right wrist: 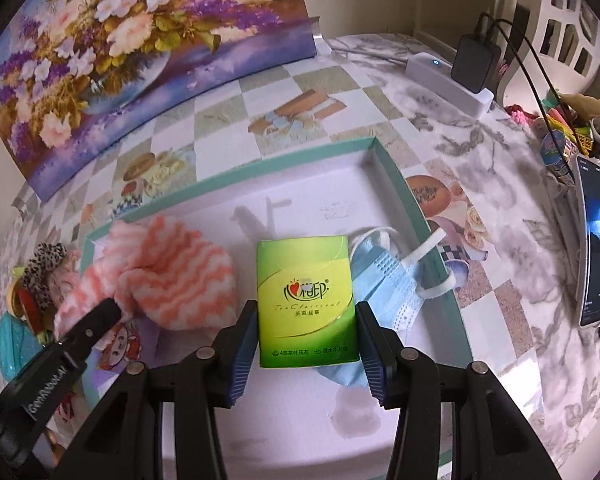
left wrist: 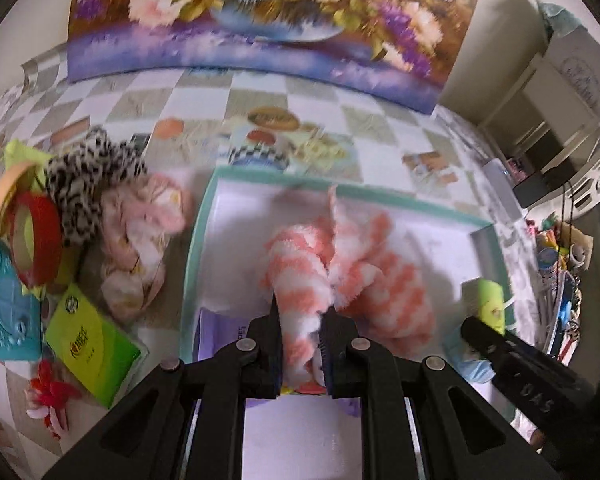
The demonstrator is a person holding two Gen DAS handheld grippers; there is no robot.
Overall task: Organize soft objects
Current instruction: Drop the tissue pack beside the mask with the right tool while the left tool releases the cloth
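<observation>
Left gripper (left wrist: 300,344): jaws nearly shut, pinching one striped fuzzy sock (left wrist: 300,280) over the teal tray (left wrist: 204,216). Right gripper (right wrist: 306,344): jaws half-open, clasping one green tissue pack (right wrist: 306,300) above one blue mask (right wrist: 388,288). Step: depositing (apparently); next, release inside the tray. Outside: second tissue pack (left wrist: 88,344), pink plush (left wrist: 140,240), one leopard scrunchie (left wrist: 84,184).

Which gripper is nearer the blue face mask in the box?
Right. The right gripper, holding the green tissue pack, is beside the blue face mask; the left gripper grips the striped sock farther away.
</observation>
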